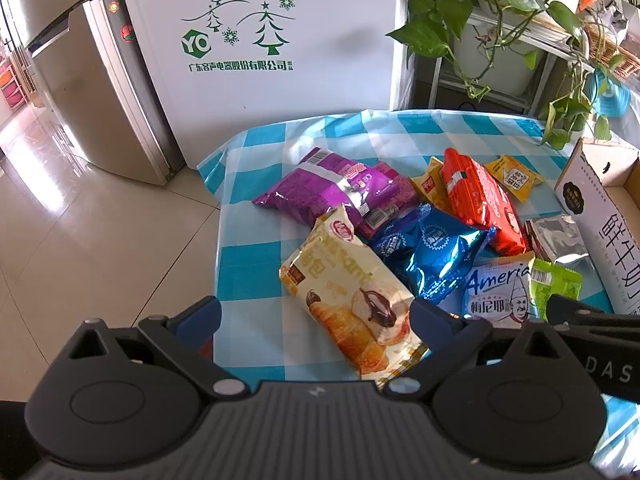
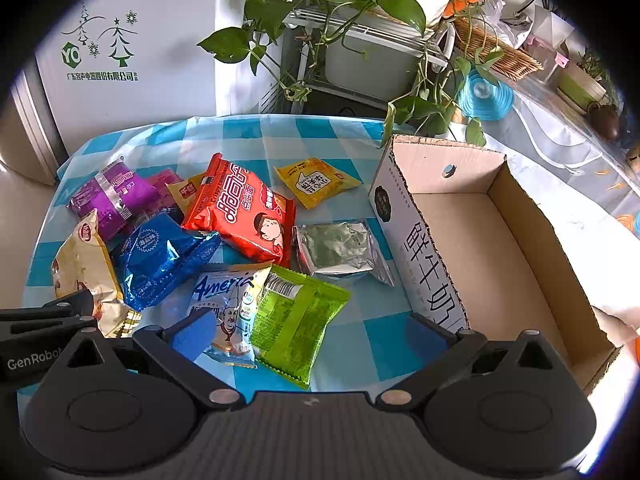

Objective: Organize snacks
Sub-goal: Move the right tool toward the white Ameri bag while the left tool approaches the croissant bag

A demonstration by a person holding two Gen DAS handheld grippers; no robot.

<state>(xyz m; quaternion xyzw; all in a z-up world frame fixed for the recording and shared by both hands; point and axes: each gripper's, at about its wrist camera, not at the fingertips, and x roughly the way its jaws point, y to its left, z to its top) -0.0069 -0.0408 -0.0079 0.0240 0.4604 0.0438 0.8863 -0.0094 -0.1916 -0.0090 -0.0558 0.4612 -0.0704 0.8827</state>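
Observation:
Several snack packets lie on a blue-checked tablecloth (image 1: 248,248). My left gripper (image 1: 316,316) is open over the near end of a cream croissant packet (image 1: 348,292). Beyond it lie a purple packet (image 1: 328,188), a blue foil packet (image 1: 428,252) and a red packet (image 1: 480,196). My right gripper (image 2: 312,332) is open above a green packet (image 2: 296,320) and a white "America" packet (image 2: 228,304). A silver packet (image 2: 340,248), a yellow packet (image 2: 316,182) and the red packet (image 2: 244,208) lie further off. An empty cardboard box (image 2: 500,264) stands at the right.
A white fridge (image 1: 260,40) stands behind the table, with a silver fridge (image 1: 80,72) to its left. Trailing pot plants (image 2: 352,8) on a rack hang over the far right corner. The table's left edge drops to a tiled floor (image 1: 100,248).

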